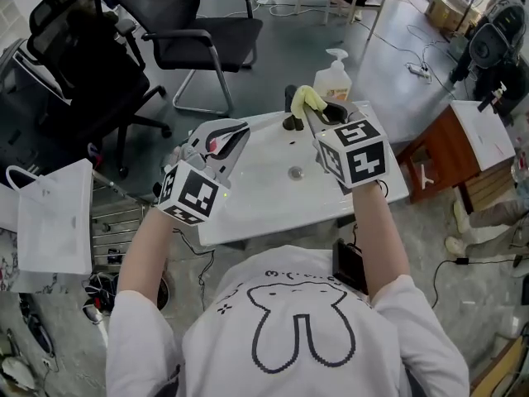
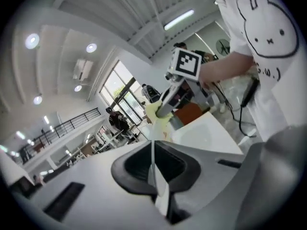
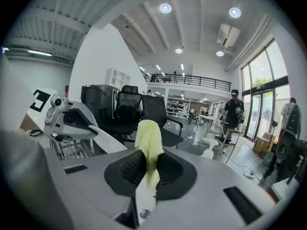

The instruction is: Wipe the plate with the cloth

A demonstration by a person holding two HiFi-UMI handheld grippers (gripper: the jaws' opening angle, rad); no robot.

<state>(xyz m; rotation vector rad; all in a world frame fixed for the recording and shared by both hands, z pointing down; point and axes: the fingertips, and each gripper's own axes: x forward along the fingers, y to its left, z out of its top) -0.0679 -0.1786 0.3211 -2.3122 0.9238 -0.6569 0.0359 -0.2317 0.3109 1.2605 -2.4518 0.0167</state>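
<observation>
My left gripper (image 1: 221,141) is shut on a white plate (image 1: 234,132), held up on edge over the left part of the white table (image 1: 273,201). In the left gripper view the plate (image 2: 160,190) is a thin white edge pinched between the jaws of the left gripper (image 2: 153,169). My right gripper (image 1: 308,110) is shut on a yellow cloth (image 1: 309,98) above the table's far edge. The cloth (image 3: 147,143) sticks up out of the jaws of the right gripper (image 3: 148,169). Cloth and plate are apart. The plate (image 3: 103,139) shows at the left of the right gripper view.
A pump bottle (image 1: 335,74) stands at the table's far edge, with small dark things (image 1: 291,122) beside it. Black office chairs (image 1: 198,31) stand beyond the table. A white paper bag (image 1: 54,217) is at the left and a wooden side table (image 1: 450,151) at the right.
</observation>
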